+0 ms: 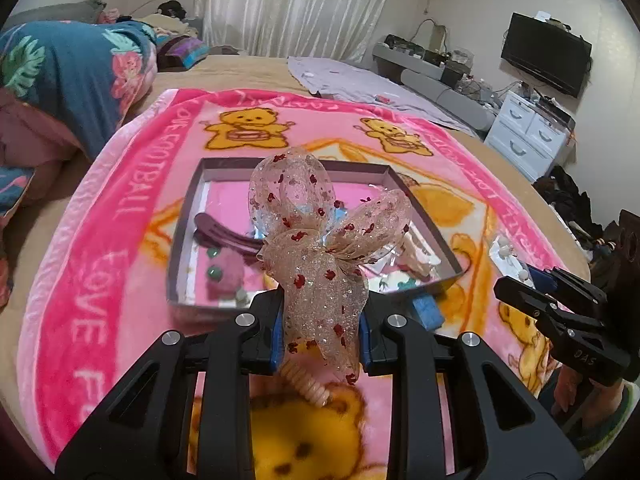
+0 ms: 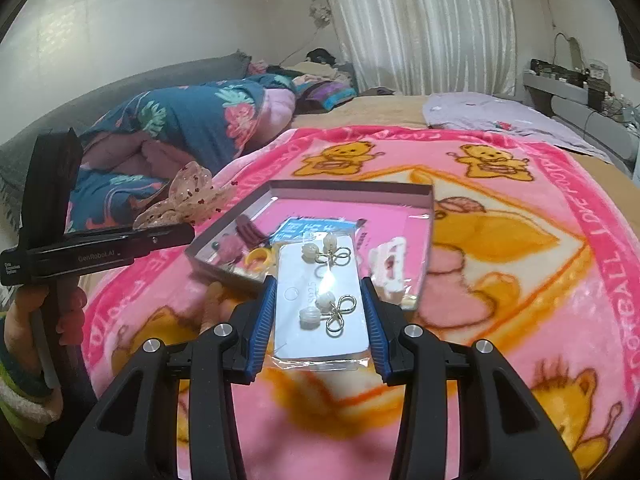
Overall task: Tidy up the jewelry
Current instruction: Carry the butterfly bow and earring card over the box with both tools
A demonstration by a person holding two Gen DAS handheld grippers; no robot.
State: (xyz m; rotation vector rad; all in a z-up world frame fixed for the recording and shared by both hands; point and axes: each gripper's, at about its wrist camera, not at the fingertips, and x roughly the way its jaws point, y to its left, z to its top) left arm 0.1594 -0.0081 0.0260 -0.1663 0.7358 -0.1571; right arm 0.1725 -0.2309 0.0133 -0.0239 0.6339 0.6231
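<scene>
My left gripper [image 1: 320,316] is shut on a sheer glittery bow hair clip [image 1: 320,232] with red flecks, held above the near edge of a shallow grey tray [image 1: 188,216]. The tray holds a maroon hair clip [image 1: 224,234], a pink pom-pom piece [image 1: 226,276] and small packets. My right gripper [image 2: 320,304] is shut on a white earring card in a clear bag [image 2: 320,300] with a pair of pearl earrings, held just before the tray's [image 2: 352,190] near edge. The bow also shows in the right wrist view [image 2: 192,196], and the right gripper shows in the left wrist view [image 1: 532,280].
The tray sits on a pink teddy-bear blanket [image 1: 120,208] spread over a bed. A blue sponge-like block [image 1: 428,310] lies by the tray's near right corner. A floral duvet [image 1: 72,76] is piled at the left. A white drawer unit [image 1: 528,132] and TV [image 1: 544,54] stand at the right.
</scene>
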